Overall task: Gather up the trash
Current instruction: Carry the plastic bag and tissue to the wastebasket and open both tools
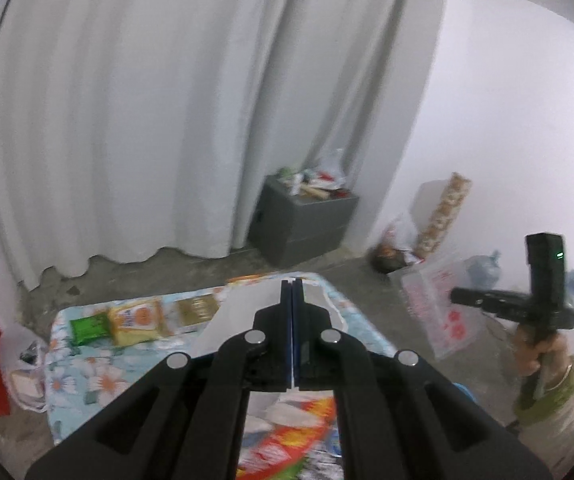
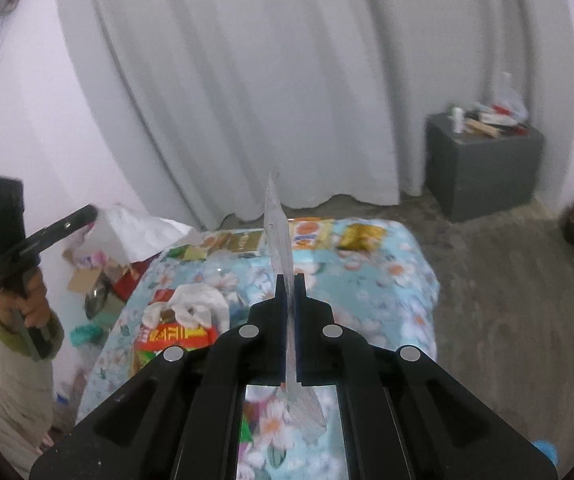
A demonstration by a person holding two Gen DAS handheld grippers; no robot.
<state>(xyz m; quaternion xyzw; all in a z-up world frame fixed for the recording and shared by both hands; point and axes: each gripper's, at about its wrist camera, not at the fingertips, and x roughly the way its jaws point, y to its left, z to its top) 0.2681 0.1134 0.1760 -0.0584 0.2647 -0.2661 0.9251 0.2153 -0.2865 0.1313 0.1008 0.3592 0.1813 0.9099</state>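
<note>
Clear wrapper (image 2: 277,220) in right tongs (image 2: 291,280) (clamped)

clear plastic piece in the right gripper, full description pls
The clear plastic piece is a thin, stiff-looking transparent sheet, seen edge-on, clamped between the shut fingers of the right gripper. It stands roughly upright, rising past the fingertips to a ragged tip, and a crumpled part hangs below the jaws. It is held above the floral cloth; nothing else touches it.
</note>
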